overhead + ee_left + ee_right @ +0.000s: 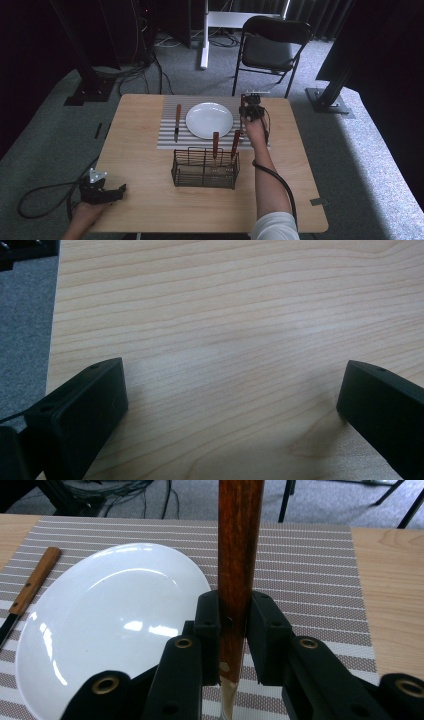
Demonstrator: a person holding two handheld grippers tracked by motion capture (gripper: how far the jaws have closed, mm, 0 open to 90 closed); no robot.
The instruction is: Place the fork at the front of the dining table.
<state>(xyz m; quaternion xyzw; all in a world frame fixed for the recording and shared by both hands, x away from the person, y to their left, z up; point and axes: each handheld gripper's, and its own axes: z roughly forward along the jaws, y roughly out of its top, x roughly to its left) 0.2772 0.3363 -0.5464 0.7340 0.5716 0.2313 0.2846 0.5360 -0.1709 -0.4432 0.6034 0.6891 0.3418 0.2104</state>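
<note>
A white plate lies on a striped placemat. Left of the plate rests a wooden-handled knife. My right gripper hovers just right of the plate, shut on a wooden-handled utensil whose metal end points down; what kind of utensil it is stays hidden. A black wire caddy in front of the placemat holds two more wooden-handled utensils. My left gripper rests open over bare wood at the table's near left corner.
The wooden table has its left edge close to my left gripper. A black folding chair stands behind the table on grey carpet. Cables trail on the floor at the left, and dark stand bases sit at both far corners.
</note>
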